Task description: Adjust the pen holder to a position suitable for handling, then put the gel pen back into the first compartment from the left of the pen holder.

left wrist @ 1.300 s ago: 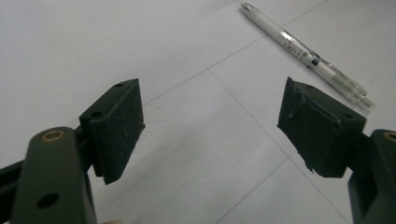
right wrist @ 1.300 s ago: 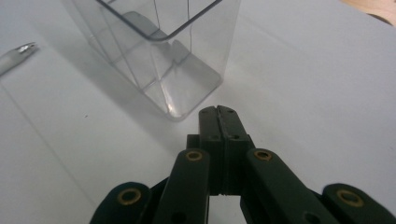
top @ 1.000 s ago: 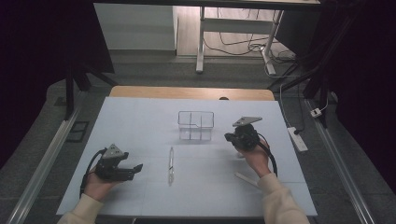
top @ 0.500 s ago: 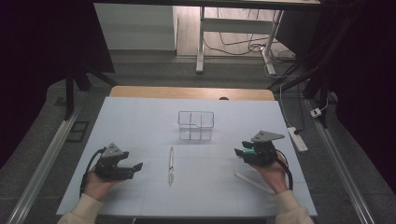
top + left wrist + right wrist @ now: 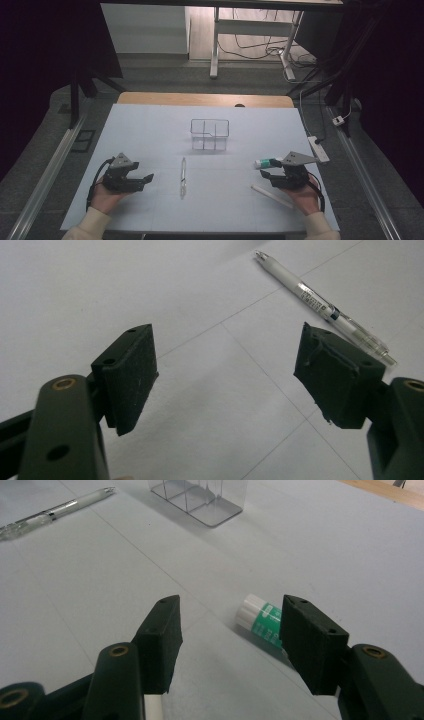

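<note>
Glue stick (image 5: 267,163) is what we take as the thing in hand, and from the high view it lies on its side on the pale desk (image 5: 150,130), just beyond the right tool (image 5: 267,175), near the desk's right edge. A thin white stick (image 5: 272,196) lies beside that hand on the near side. Our left tool (image 5: 145,178) rests low on the desk with its jaws apart, well apart from the pen (image 5: 183,176) at centre; the clear divided organizer (image 5: 210,134) stands farther back.

From the left gripper view, we see the left tool (image 5: 225,375) spread wide with nothing between its pads, and the pen (image 5: 325,307) lying off past the right-hand jaw.

From the right gripper view, the right tool (image 5: 230,630) is also wide and empty, and the glue stick (image 5: 262,620) lies just ahead, its white cap end in the gap and its green body running behind the right-hand jaw. We judge it light, stiff and smooth: a round plastic tube that may roll or squirt out if pinched near an end. We would take hold across the middle of the green body, jaws square to its length, with modest pressure. The pen (image 5: 55,510) and organizer (image 5: 200,497) lie farther off
</note>
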Demonstrator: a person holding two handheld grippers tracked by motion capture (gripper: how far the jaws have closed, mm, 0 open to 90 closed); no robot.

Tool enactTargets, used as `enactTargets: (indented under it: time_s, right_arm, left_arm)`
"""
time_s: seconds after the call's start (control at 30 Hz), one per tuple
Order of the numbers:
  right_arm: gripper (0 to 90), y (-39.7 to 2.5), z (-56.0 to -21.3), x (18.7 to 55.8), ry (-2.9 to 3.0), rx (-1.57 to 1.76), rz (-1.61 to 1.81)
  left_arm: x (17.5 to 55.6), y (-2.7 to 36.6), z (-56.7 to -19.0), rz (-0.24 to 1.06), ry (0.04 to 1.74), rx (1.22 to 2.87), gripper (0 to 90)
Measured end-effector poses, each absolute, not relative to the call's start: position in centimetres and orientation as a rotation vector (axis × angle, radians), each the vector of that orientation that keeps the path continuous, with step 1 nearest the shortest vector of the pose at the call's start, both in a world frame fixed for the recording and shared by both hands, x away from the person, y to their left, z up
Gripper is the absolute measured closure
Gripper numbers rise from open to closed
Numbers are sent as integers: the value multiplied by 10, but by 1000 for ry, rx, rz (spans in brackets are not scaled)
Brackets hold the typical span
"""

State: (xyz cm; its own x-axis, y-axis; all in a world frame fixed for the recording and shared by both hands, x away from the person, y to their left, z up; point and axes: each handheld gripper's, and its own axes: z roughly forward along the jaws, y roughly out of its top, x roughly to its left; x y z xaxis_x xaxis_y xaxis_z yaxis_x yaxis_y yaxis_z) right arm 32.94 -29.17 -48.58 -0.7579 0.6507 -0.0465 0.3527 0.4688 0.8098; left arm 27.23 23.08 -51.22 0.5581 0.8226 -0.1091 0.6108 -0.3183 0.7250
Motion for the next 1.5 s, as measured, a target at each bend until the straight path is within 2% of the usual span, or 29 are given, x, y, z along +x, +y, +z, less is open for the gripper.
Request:
enactTargets:
  time_s: [0.67, 1.5]
  right_arm:
    - [400, -300, -489, 328, 2376, 842, 1193]
    - [397, -303, -491, 327, 2383, 844, 1177]
  left_arm:
    - [271, 229, -510, 367, 1139, 2053, 264]
    - [282, 204, -495, 392, 1147, 2044, 280]
